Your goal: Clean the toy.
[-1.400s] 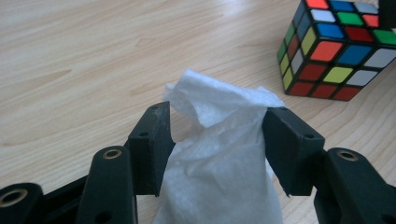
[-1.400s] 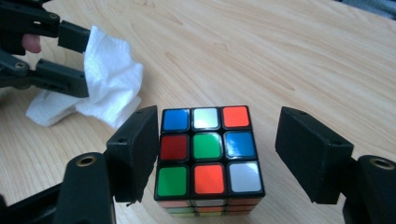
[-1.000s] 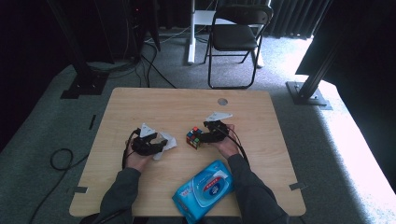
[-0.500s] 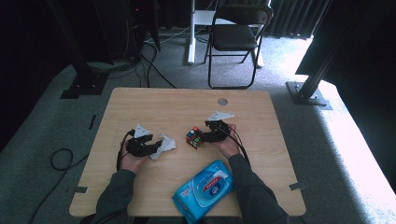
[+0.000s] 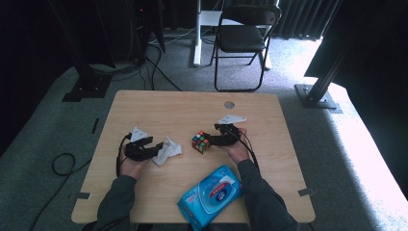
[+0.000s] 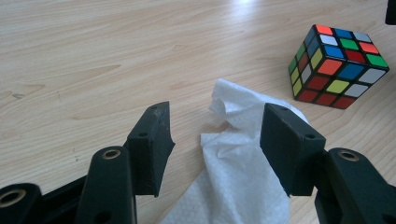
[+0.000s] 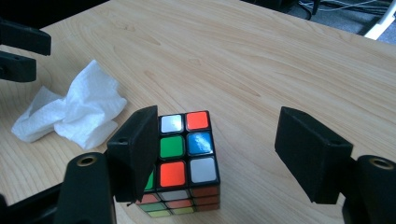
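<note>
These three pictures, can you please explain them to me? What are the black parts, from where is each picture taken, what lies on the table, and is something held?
A person sits at a wooden table and holds a black two-jaw grasping tool in each hand.

The high view looks down from above. The other two come from small cameras riding on the tools, looking along their jaws.

On the table lie a crumpled white tissue, a colourful puzzle cube and a blue pack of wipes.

The left tool has its jaws apart with the tissue lying between them, not pressed. The right tool stands open around the cube, with a clear gap at one jaw. So nothing is held.
</note>
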The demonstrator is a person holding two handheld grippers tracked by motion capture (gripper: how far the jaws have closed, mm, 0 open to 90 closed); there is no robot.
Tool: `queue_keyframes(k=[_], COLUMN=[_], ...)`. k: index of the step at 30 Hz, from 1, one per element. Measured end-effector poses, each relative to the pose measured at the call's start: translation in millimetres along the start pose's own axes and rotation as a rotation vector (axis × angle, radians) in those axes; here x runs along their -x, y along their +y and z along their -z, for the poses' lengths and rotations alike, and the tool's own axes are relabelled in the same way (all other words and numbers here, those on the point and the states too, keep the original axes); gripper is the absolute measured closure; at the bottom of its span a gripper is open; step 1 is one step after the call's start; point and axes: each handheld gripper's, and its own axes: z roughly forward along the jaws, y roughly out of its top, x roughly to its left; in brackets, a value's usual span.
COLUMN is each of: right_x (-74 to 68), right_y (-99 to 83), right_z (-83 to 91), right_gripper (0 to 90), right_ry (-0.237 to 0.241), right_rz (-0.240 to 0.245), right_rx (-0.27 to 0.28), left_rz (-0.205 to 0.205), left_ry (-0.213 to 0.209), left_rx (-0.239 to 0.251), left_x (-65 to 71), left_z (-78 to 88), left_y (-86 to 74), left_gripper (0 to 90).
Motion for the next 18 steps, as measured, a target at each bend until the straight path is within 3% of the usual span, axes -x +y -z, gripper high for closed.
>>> queue_keyframes(k=[6, 12, 18], right_x=[8.4, 12.4, 13.2], right_y=[-3.9, -8.4, -11.0], right_z=[6.8, 7.6, 3.5], right_gripper=[45.3, 56.9, 57.8], right_ry=[-0.025, -0.073, -0.086], right_rz=[-0.032, -0.043, -0.047], right_rx=[0.029, 0.018, 0.000], left_rz=[0.008, 0.008, 0.014], left_ry=[-0.004, -0.009, -0.009], left_rx=[0.002, 0.002, 0.004], left_x=[0.2, 0.5, -0.2], left_z=[-0.7, -1.3, -1.0], left_y=[-0.4, -0.5, -0.9], left_gripper=[43.6, 43.6, 43.5])
